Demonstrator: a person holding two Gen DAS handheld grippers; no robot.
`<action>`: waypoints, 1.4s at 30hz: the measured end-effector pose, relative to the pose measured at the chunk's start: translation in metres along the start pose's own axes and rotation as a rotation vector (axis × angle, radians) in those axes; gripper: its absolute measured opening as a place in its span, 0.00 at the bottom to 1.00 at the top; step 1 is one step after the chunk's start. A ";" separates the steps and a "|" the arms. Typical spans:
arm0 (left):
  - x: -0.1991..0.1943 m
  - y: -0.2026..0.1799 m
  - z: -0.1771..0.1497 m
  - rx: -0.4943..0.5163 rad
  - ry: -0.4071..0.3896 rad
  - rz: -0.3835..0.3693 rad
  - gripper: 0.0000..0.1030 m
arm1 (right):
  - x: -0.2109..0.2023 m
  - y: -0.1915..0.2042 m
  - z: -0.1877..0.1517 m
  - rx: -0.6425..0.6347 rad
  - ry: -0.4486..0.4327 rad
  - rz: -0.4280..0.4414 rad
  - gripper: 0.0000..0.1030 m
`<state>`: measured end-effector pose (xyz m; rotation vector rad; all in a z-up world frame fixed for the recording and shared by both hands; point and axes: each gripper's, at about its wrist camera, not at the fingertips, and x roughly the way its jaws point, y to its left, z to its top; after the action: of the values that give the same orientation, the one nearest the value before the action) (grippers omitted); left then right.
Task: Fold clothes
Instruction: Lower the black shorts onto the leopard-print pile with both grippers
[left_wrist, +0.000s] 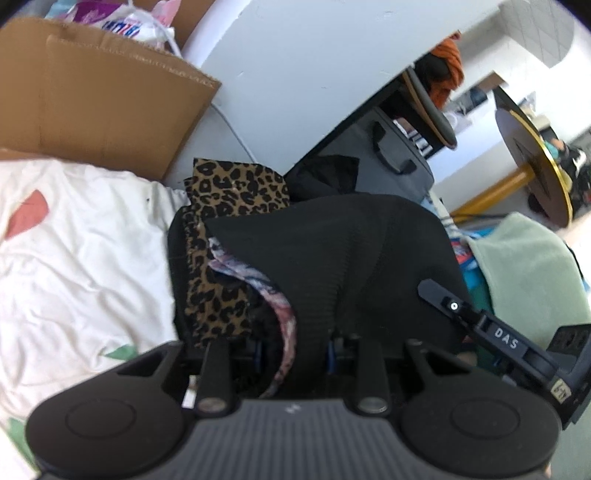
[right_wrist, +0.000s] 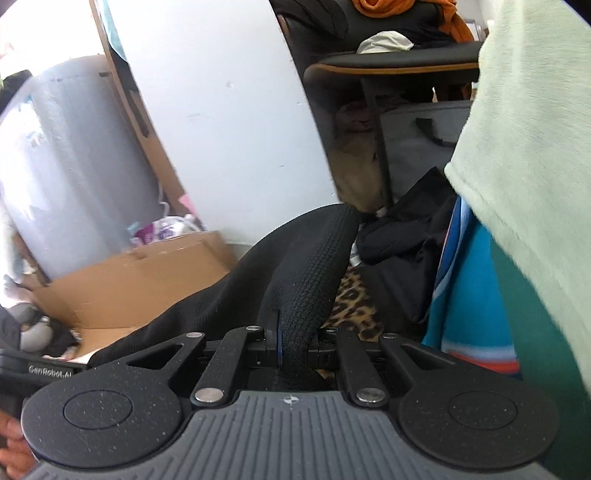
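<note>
A black ribbed garment is bunched up in front of both cameras. My left gripper is shut on a fold of it, and a pink patterned strip lies in the same pinch. My right gripper is shut on another fold of the black garment, which rises as a rounded ridge. In the left wrist view the right gripper's body shows at the lower right. A leopard-print cloth lies under and behind the black garment, and shows too as a leopard-print patch in the right wrist view.
A white sheet with coloured shapes covers the surface at left. A cardboard box stands behind it. A pale green fleece and a teal garment hang at right. A grey bag sits under a dark chair seat holding an orange cloth.
</note>
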<state>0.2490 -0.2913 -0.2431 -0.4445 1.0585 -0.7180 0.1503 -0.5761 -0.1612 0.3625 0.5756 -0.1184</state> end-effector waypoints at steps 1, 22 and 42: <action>0.006 0.000 0.000 -0.012 -0.006 0.002 0.30 | 0.006 -0.001 0.003 -0.006 0.000 -0.010 0.08; 0.089 0.049 0.043 -0.115 0.006 0.007 0.30 | 0.139 -0.035 0.030 -0.053 0.121 -0.119 0.08; 0.128 0.087 0.064 -0.126 0.003 -0.007 0.31 | 0.242 -0.060 0.052 -0.112 0.202 -0.319 0.17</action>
<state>0.3725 -0.3227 -0.3518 -0.5561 1.1088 -0.6607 0.3659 -0.6528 -0.2722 0.1720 0.8346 -0.3578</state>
